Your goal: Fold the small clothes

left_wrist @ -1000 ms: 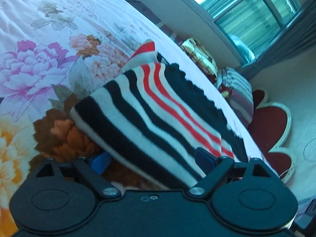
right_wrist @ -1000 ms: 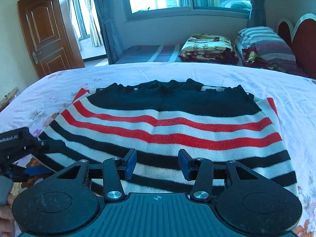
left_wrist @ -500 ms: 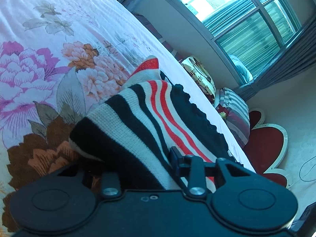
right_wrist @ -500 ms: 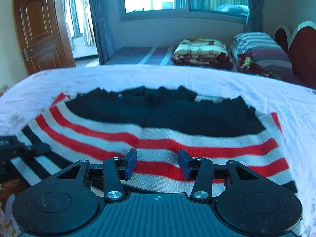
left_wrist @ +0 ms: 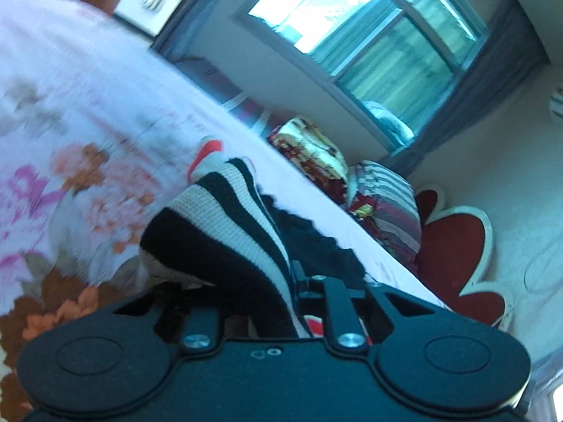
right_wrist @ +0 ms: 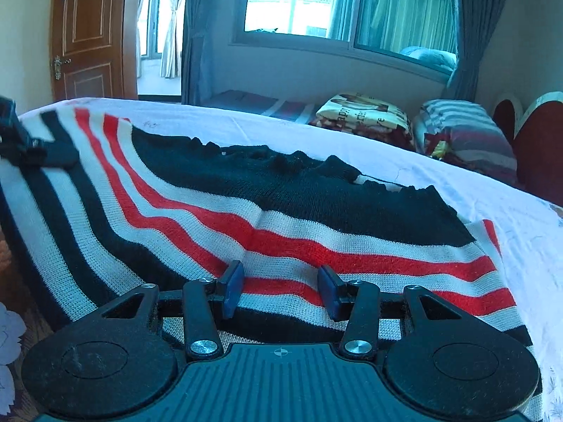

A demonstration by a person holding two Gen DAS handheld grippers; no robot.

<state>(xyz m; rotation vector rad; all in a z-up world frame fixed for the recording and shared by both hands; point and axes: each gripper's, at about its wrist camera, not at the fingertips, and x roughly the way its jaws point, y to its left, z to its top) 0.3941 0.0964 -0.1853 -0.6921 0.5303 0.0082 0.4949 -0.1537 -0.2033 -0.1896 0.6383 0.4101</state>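
Striped black-white-red knit sweater [right_wrist: 267, 218] on bed | left tongs [left_wrist: 267, 281] clamp its near-left corner | right tongs [right_wrist: 281, 290] gape over hem, nearer middle

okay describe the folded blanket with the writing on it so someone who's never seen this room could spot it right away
Find the big window behind the bed. Below its sill, just past the bed's far edge, sits a folded blanket left of a striped pillow. Unlike the pillow, it is cream and brown with printed lettering.
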